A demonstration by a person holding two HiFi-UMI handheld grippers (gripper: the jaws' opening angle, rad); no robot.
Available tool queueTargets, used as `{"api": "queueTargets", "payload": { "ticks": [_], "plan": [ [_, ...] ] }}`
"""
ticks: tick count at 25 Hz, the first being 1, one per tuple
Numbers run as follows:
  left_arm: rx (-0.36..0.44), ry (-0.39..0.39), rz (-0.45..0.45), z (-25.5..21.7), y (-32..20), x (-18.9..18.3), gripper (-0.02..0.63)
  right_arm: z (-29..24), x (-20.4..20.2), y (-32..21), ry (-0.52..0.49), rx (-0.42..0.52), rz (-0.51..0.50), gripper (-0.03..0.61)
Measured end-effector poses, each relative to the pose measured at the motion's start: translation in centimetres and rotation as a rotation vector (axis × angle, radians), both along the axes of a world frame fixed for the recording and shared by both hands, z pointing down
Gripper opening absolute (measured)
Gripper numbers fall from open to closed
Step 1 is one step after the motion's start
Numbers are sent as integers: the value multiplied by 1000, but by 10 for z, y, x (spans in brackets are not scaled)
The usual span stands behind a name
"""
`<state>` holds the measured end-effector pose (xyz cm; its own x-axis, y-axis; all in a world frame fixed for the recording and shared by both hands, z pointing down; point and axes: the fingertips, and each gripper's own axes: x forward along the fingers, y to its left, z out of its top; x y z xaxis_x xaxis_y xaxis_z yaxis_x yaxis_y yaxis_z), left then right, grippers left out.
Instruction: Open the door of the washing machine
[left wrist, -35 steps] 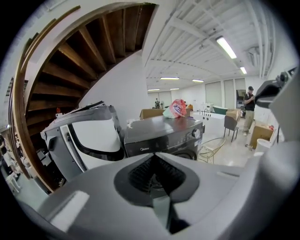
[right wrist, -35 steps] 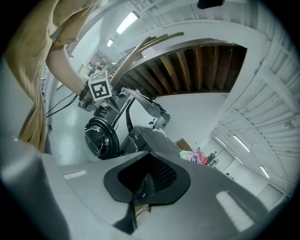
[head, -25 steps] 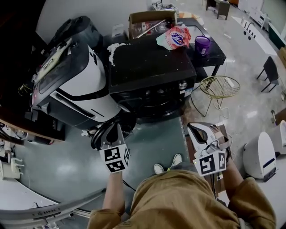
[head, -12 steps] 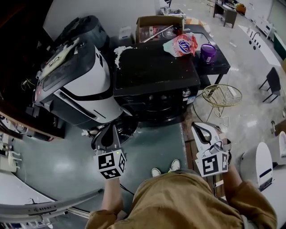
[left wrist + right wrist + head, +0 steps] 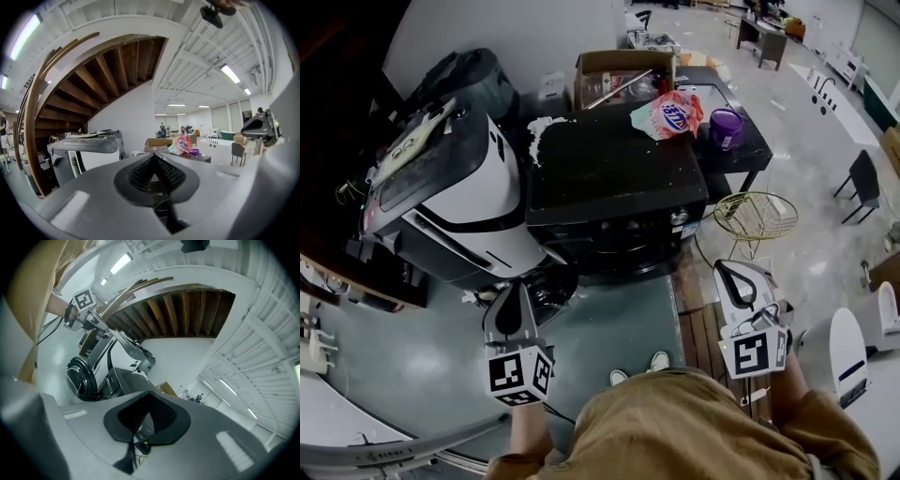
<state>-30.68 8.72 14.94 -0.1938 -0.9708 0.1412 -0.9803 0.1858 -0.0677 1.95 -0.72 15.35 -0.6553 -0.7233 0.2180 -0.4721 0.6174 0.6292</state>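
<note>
The black front-loading washing machine (image 5: 614, 187) stands in the middle of the head view. Its round glass door (image 5: 551, 281) hangs open, swung out to the left, and shows as a dark ring (image 5: 79, 379) in the right gripper view. My left gripper (image 5: 514, 292) hovers just in front of that door, apart from it, shut with nothing between its pads (image 5: 154, 158). My right gripper (image 5: 729, 272) is off to the right of the machine over the floor, its jaws (image 5: 149, 398) closed together and empty.
A large white-and-black machine (image 5: 450, 197) stands against the washer's left side. Behind are a cardboard box (image 5: 623, 75), a detergent bag (image 5: 670, 114) and a purple tub (image 5: 725, 125) on a black table (image 5: 750, 150). A wire stool (image 5: 757, 214) is at the right.
Both grippers have drawn back toward me and risen. The left one has come away from the open door. The door keeps its place.
</note>
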Motion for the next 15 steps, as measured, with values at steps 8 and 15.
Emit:
{"api": "queueTargets", "payload": {
  "ticks": [8,15],
  "plan": [
    [58,-2,-31,-16,5,7,60,1,4,-16,-67,-5,15,5],
    [20,-9,-49,0,19,10,60,3,-1,-21,-46,-37,23,5]
  ]
}}
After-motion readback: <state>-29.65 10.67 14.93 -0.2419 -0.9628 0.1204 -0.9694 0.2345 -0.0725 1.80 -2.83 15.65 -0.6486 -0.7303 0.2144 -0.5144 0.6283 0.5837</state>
